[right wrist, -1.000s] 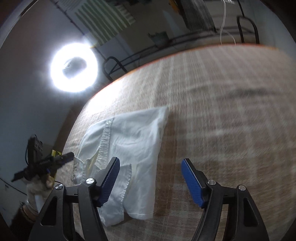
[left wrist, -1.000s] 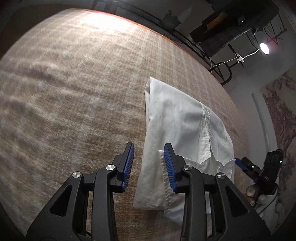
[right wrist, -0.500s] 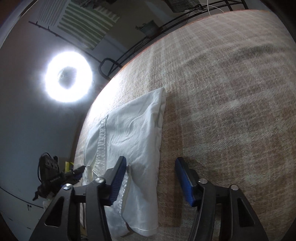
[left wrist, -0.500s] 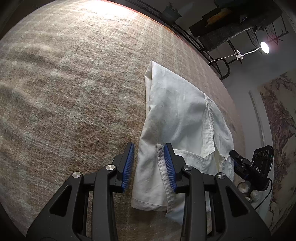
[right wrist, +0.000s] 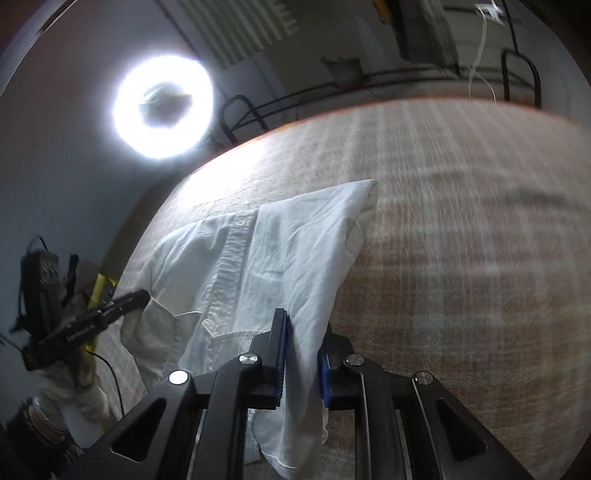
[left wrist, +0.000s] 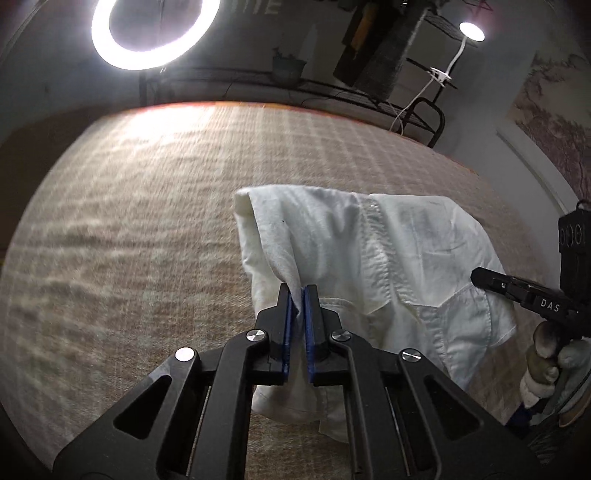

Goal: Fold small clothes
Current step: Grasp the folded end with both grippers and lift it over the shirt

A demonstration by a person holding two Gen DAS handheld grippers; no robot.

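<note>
Left wrist view: both grippers' fingers have just closed, pinching the white shirt [left wrist: 369, 251], formerly unheld.

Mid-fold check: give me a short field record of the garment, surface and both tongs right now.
garment: white shirt, partly folded, near edge raised off the surface
surface: tan woven cloth
left tongs: jaws have just closed, pinching the shirt's left edge
right tongs: jaws have just closed, shirt fabric clamped between the blue pads
lighting: ring light behind the table
</note>
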